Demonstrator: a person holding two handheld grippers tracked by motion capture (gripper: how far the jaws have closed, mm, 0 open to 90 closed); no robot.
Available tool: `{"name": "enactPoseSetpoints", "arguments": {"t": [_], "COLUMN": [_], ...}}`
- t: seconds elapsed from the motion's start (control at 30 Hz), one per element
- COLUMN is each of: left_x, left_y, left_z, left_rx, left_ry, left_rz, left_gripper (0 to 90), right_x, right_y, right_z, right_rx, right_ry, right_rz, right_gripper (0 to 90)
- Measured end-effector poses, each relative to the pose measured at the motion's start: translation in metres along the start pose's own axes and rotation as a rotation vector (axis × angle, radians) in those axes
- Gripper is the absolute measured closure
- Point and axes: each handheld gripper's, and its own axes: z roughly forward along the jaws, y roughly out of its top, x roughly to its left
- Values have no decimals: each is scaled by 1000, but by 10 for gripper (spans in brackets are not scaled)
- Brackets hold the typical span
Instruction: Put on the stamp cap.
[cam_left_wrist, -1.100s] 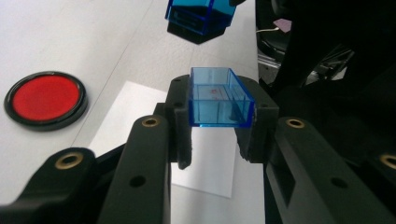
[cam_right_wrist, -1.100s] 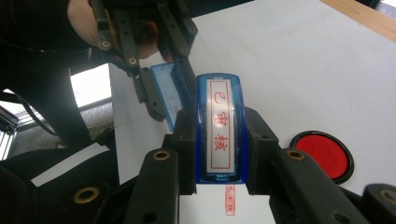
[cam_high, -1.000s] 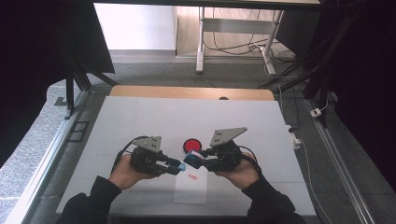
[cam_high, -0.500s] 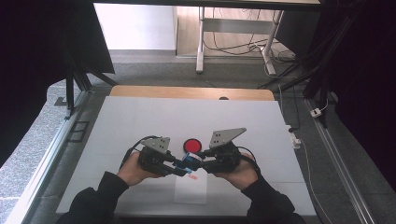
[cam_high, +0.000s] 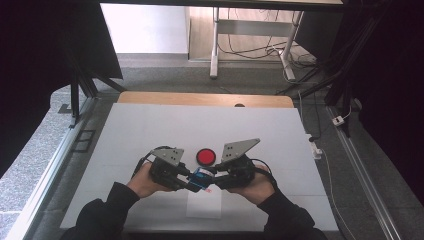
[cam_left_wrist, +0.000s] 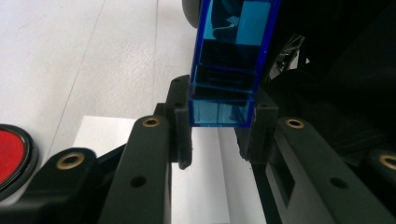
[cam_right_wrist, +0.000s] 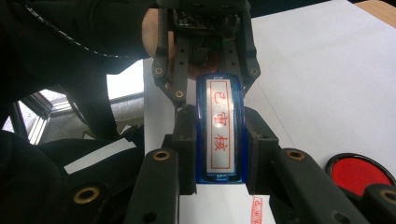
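While clamped at both ends, blue stamp (cam_right_wrist: 220, 133) between left claw (cam_left_wrist: 218, 135) and right claw (cam_right_wrist: 219, 149), seemingly above paper (cam_high: 204, 205).

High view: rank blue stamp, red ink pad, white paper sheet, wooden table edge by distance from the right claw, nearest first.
From the right claw:
1. Blue stamp: gripped in it, and in the left claw too.
2. White paper sheet: just below the stamp, toward the person. Red ink pad: just beyond the claws. Too close to call between these two.
3. Wooden table edge: far side.
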Motion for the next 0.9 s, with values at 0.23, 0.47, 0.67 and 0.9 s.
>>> {"name": "enactPoseSetpoints", "arguments": {"t": [0.23, 0.47, 0.67, 0.9], "left_x": [-2, -4, -3, -3], "left_y": [-1, 0, -1, -2], "left_z": [-2, -6, -5, -2], "left_rx": [-37, -89, -91, -85], "left_ry": [-15, -22, -20, 30], "left_rz": [33, 50, 45, 21], "left_gripper": [687, 690, 689, 654], "right_x": [1, -3, -3, -1], "right_y": [0, -2, -3, -2], "right_z": [1, -1, -1, -1], "right_rx": [-7, -55, -72, -37], "right_ry": [26, 62, 67, 19], "right_rz": [1, 34, 44, 10], "right_gripper": [706, 705, 706, 705]}}
